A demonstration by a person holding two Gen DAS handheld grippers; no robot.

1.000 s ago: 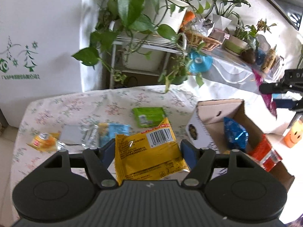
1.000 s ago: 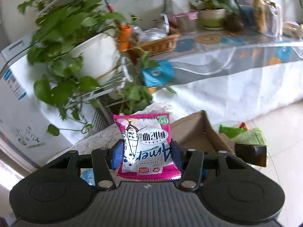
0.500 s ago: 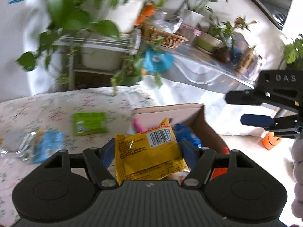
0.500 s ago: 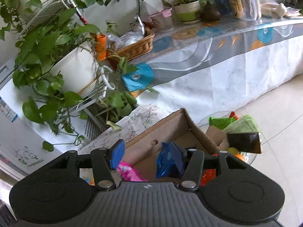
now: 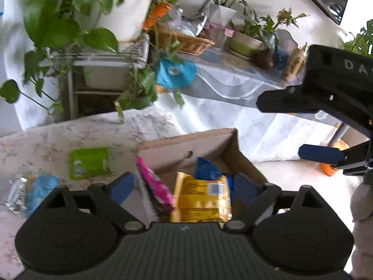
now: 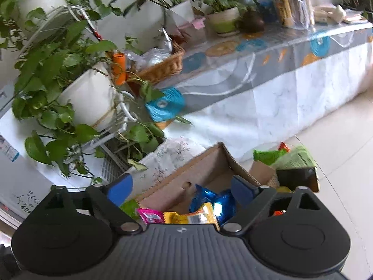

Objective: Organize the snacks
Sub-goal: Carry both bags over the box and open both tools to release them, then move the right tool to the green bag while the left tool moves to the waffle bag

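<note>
Each gripper is built from matte black plastic. In the left wrist view, the left gripper (image 5: 184,187) is seen with a ribbed centre plate stamped with a small white mark, flanked by two round housings and silver pivot screws at the lower middle of the frame. Blue pads are fitted on the fingers (image 5: 122,186). At the right edge, the right gripper (image 5: 303,128) is marked with pale letters — "DA" is legible. A fuzzy pale sleeve (image 5: 362,200) is visible at lower right.
</note>
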